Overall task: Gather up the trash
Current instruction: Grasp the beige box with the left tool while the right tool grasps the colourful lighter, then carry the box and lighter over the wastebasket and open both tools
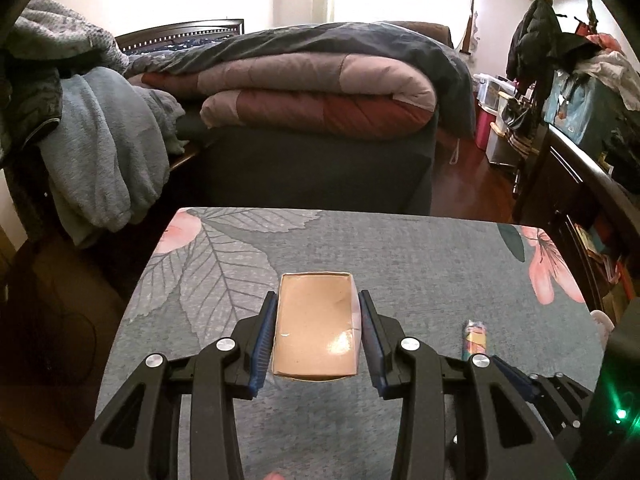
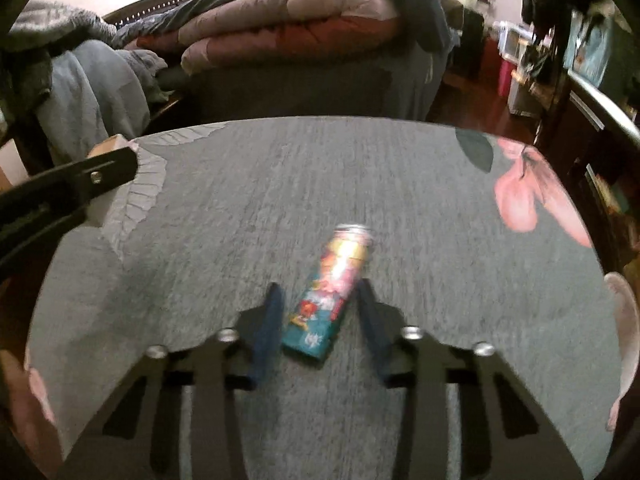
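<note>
A tan cardboard box (image 1: 314, 326) sits between the blue pads of my left gripper (image 1: 318, 312), which is shut on it and holds it above the grey floral table (image 1: 420, 264). A colourful slim can (image 2: 332, 294) lies on its side on the table (image 2: 280, 184). My right gripper (image 2: 320, 304) is open around the can, one finger on each side, not touching it. The can also shows in the left wrist view (image 1: 474, 338), to the right of the box. The left gripper with the box shows at the left edge of the right wrist view (image 2: 72, 184).
A bed with a folded pink and red quilt (image 1: 320, 92) stands beyond the table's far edge. Blue-grey blankets (image 1: 100, 148) hang at the left. A dark cabinet with clutter (image 1: 580, 152) stands at the right, with wooden floor between.
</note>
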Motion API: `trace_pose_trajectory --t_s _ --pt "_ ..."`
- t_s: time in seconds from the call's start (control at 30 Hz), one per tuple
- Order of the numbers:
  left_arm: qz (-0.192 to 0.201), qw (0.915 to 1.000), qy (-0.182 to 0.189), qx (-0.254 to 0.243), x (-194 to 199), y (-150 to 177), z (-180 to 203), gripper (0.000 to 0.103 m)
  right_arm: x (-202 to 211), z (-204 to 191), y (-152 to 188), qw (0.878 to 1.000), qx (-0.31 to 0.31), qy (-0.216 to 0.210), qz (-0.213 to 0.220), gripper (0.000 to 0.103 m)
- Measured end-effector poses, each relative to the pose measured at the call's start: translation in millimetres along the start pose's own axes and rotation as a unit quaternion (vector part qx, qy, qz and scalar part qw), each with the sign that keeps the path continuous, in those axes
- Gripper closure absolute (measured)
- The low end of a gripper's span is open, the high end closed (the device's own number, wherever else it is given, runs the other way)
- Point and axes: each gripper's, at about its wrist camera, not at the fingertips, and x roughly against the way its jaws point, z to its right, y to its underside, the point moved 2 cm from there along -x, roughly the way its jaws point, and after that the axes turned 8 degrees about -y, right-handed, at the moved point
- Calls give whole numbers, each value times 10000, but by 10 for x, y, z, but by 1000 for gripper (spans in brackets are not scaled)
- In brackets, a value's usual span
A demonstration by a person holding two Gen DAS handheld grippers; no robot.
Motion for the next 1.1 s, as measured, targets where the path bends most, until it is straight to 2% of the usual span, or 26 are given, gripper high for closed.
trace_pose_trajectory --t_s 0.23,0.5,0.77,1.1 --pt "2 10000 -6 32 66 31 -40 63 159 89 114 9997 -57 -241 77 80" --pt "88 9998 188 -58 300 92 197 63 678 410 287 9969 -450 -479 432 79" --pt "207 9978 573 -279 589 150 696 63 1162 950 521 9905 -1019 -547 744 79" --pt "262 9913 1073 -711 831 227 1494 63 1572 1642 871 9822 -1532 -271 1057 79"
